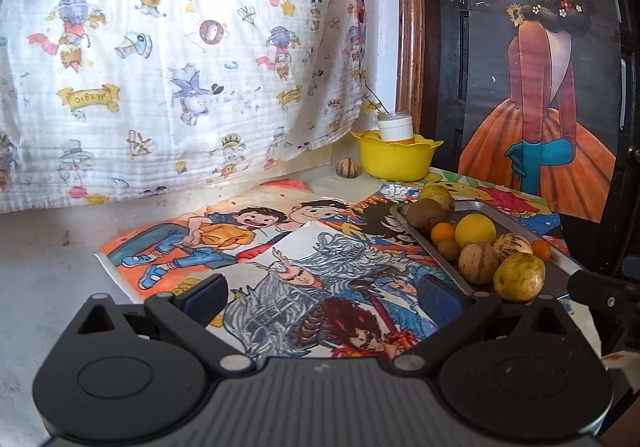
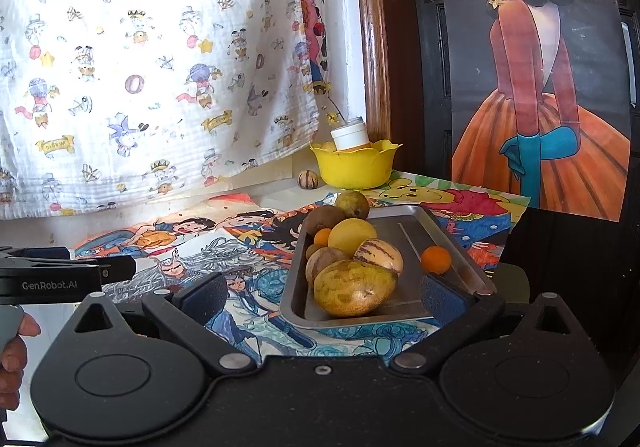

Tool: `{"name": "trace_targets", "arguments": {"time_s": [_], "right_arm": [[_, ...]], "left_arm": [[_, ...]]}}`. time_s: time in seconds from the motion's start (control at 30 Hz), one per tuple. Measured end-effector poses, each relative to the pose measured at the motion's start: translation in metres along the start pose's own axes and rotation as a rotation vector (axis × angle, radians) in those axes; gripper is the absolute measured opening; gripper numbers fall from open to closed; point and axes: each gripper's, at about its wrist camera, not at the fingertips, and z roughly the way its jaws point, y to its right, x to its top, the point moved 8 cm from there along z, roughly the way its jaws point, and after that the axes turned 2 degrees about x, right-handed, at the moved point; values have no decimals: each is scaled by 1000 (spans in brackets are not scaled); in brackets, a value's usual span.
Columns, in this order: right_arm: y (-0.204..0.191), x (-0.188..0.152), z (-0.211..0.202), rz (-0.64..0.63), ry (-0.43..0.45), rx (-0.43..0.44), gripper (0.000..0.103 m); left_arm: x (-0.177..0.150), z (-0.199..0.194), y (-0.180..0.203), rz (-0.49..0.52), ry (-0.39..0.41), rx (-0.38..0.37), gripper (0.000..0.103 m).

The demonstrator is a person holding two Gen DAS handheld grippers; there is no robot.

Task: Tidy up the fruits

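1. the left gripper [image 1: 322, 297] fills the bottom of the left wrist view, level and pointing forward, its 2 blue-padded fingers [image 1: 440, 293] spread wide with nothing between them; only the drawings [image 1: 280, 267] on the table lie in the gap.
2. the right gripper [image 2: 322, 297] sits the same way at the bottom of the right wrist view, fingers wide apart and empty, the near end of the metal tray [image 2: 424, 223] between them.
3. at the lower left edge of the right wrist view a person's hand [image 2: 14, 359] grips the handle of the left gripper, whose side crosses the left of the frame.
4. the tray lies on the drawings, centre right in both views, holding the fruits: a large yellow-green fruit [image 2: 352, 289] nearest, 2 striped melons [image 2: 380, 255] behind it, a round yellow fruit [image 2: 352, 235], a brown kiwi [image 2: 322, 219], and small orange fruits [image 2: 436, 259], 1 alone on the tray's right side.
5. a green-brown fruit [image 2: 352, 204] lies just beyond the tray's far edge.
6. farther back, upper centre, a yellow bowl [image 2: 356, 165] holds a white-capped jar [image 2: 350, 135], with a small striped fruit [image 2: 308, 179] on the table just left of it.
7. a patterned cloth [image 1: 180, 67] hangs behind on the left, a poster [image 1: 540, 87] of a figure in an orange dress on the right.
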Motion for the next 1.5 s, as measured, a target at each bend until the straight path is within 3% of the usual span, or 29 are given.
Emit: {"name": "trace_targets", "arguments": {"time_s": [1.5], "right_arm": [[-16,-32,-4,-62,-63,44,102]], "left_arm": [[-27,-7,-19,14,-21,-10,103]]}}
